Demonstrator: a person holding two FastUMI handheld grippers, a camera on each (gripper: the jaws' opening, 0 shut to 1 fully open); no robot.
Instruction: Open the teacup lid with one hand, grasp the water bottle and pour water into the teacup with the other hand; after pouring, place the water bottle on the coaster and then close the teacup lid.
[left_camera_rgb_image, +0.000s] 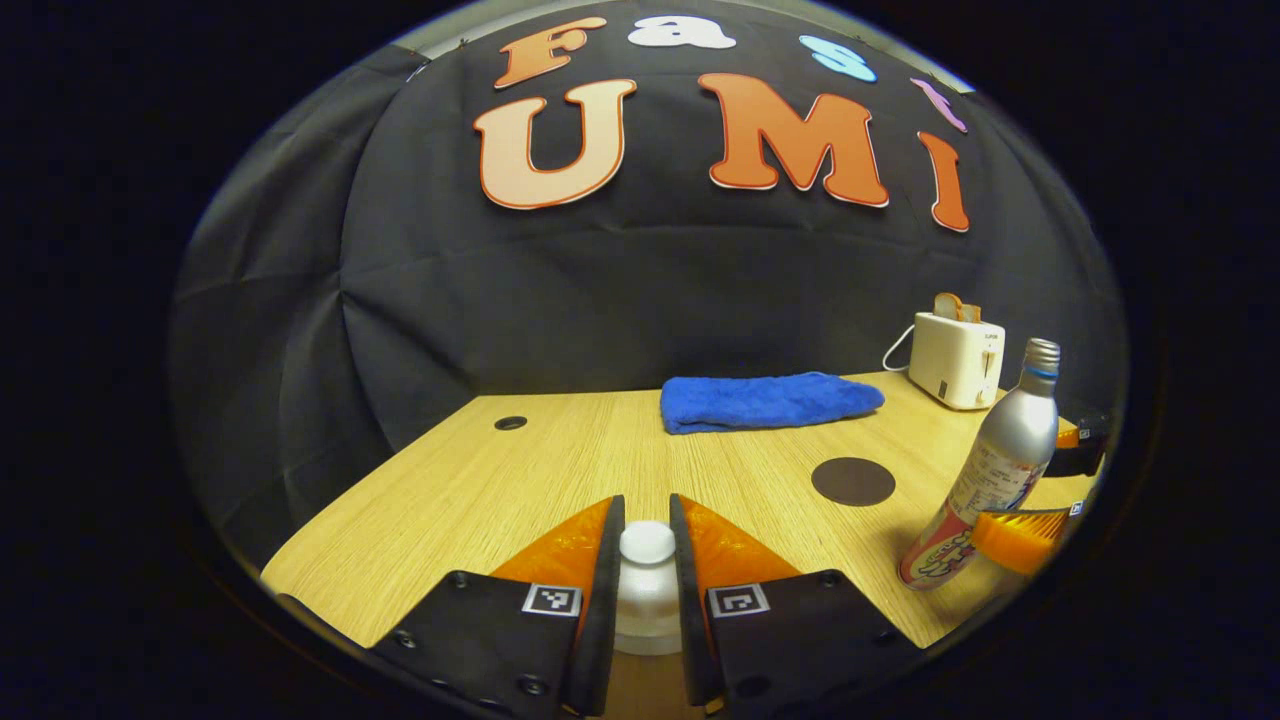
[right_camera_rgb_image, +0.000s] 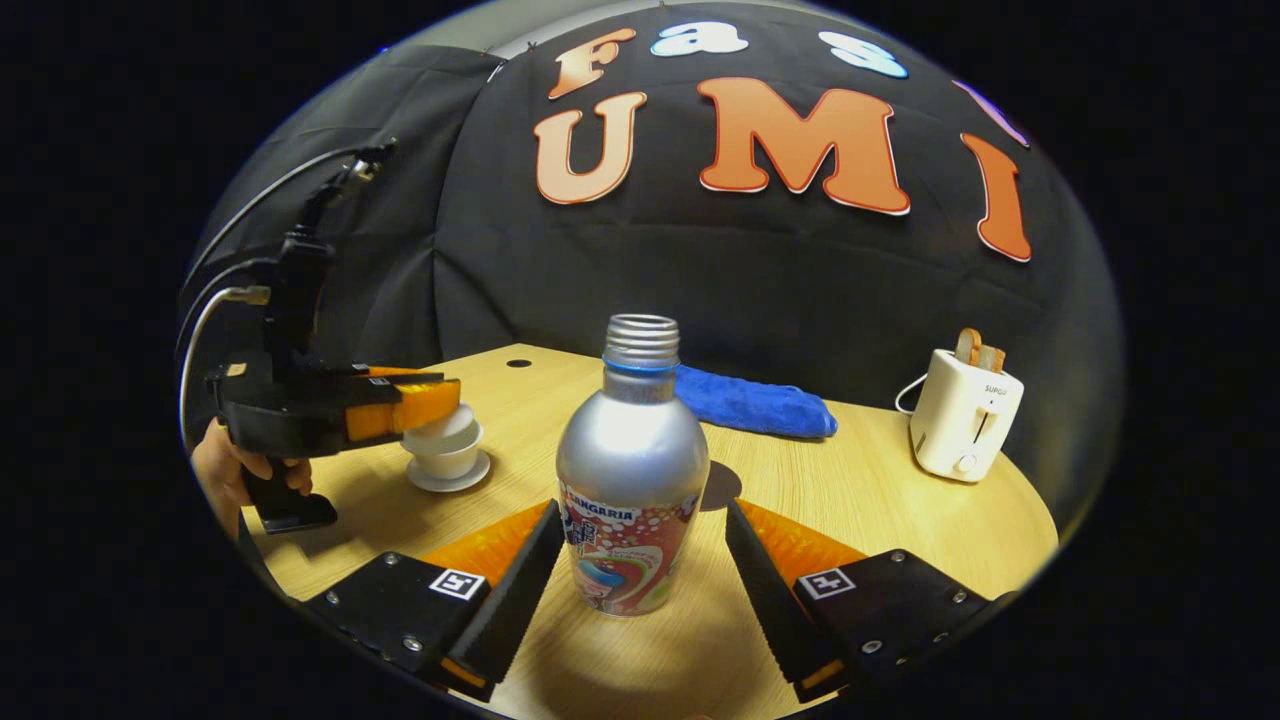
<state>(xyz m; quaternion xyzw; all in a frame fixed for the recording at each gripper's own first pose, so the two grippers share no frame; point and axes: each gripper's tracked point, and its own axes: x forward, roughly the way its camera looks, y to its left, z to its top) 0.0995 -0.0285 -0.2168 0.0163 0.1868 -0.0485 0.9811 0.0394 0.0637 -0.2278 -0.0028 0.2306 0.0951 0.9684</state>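
In the left gripper view the left gripper (left_camera_rgb_image: 647, 545) is nearly closed, its two fingers pressed against either side of the white knob of the teacup lid (left_camera_rgb_image: 647, 585), which sits between them at the bottom of the view; from the right gripper view the same gripper (right_camera_rgb_image: 425, 402) reaches in from the left, held by a hand (right_camera_rgb_image: 232, 468), with its fingertips over the white teacup (right_camera_rgb_image: 446, 452) on its saucer (right_camera_rgb_image: 448, 481), and whether the lid has lifted off the cup cannot be told. The right gripper (right_camera_rgb_image: 640, 560) is wide open, a finger standing on each side of the silver water bottle (right_camera_rgb_image: 632, 478) without touching it; the bottle stands upright on the wooden table (right_camera_rgb_image: 880, 500), uncapped, its threaded neck bare. In the left gripper view this bottle (left_camera_rgb_image: 990, 470) appears at the right edge between the other gripper's fingers (left_camera_rgb_image: 1015, 535). Just behind the bottle lies one round dark coaster (left_camera_rgb_image: 853, 481), bare. Farther back lies one folded blue towel (left_camera_rgb_image: 765, 400), and near the right rear corner stands one white toaster (left_camera_rgb_image: 957, 358) with bread (left_camera_rgb_image: 955, 306) sticking out of its top. By count: two grippers, one bottle, one teacup with lid and saucer, one coaster, one towel, one toaster.
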